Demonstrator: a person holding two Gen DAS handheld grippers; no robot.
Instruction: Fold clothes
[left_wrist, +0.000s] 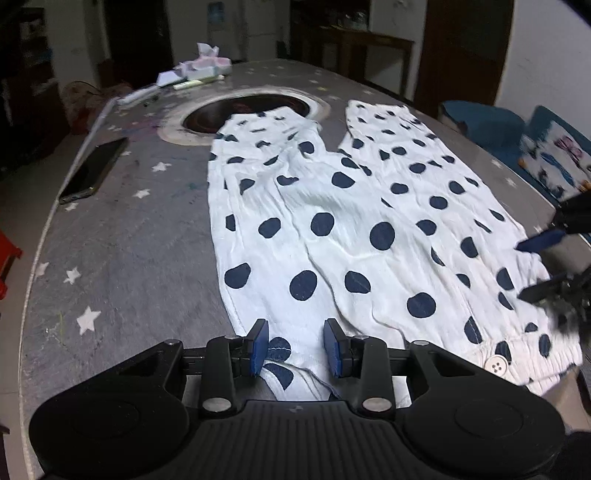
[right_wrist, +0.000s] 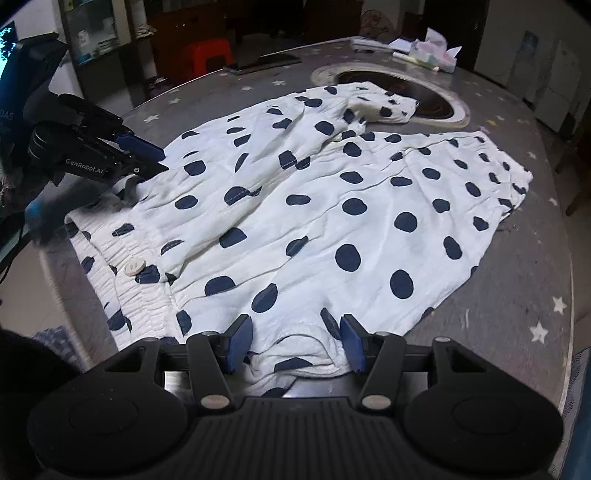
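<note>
- Left wrist view: the left gripper is open at 6 o'clock, cloth between its pads – the spotted pants lie flat on the bench.
- Right wrist view: the right gripper is open too, over the waist edge at 6 o'clock – if only one layer gets pinched, the fold could bunch up.

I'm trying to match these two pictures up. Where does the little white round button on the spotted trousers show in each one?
Left wrist view: the white round button sits low on the right, on the gathered waistband.
Right wrist view: the button sits left of centre, on the same waistband.
Shared landmark: the dark round opening in the grey star-patterned table, beyond the trouser legs in both.
</note>
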